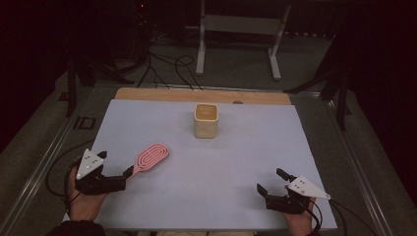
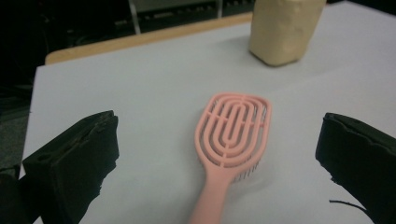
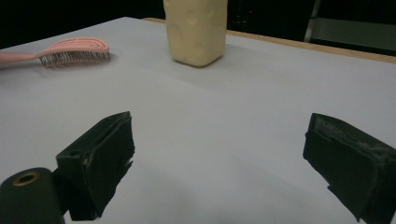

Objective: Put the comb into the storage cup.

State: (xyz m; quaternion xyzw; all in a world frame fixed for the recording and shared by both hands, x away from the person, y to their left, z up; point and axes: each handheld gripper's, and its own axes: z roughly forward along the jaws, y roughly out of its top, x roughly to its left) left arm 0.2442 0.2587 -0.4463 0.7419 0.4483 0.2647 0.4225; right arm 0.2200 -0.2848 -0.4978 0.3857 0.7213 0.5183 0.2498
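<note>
Both tongs gape wide w/ nothing held: left gripper (image 1: pixel 129 173) straddles the handle of the pink brush (image 2: pixel 233 140) lying flat on the white sheet (image 1: pixel 206 162), so centre the handle btwn the jaws, then close squarely; right gripper (image 1: pixel 271 182) idles well apart.

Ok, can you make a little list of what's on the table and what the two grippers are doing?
brush: pink hairbrush lying flat, bristles down, handle toward the left gripper
cup: cream square cup standing upright, far middle
table: white sheet over a wooden board
left gripper: left gripper open, brush handle between its jaws, not gripped
right gripper: right gripper open, holding nothing
</note>
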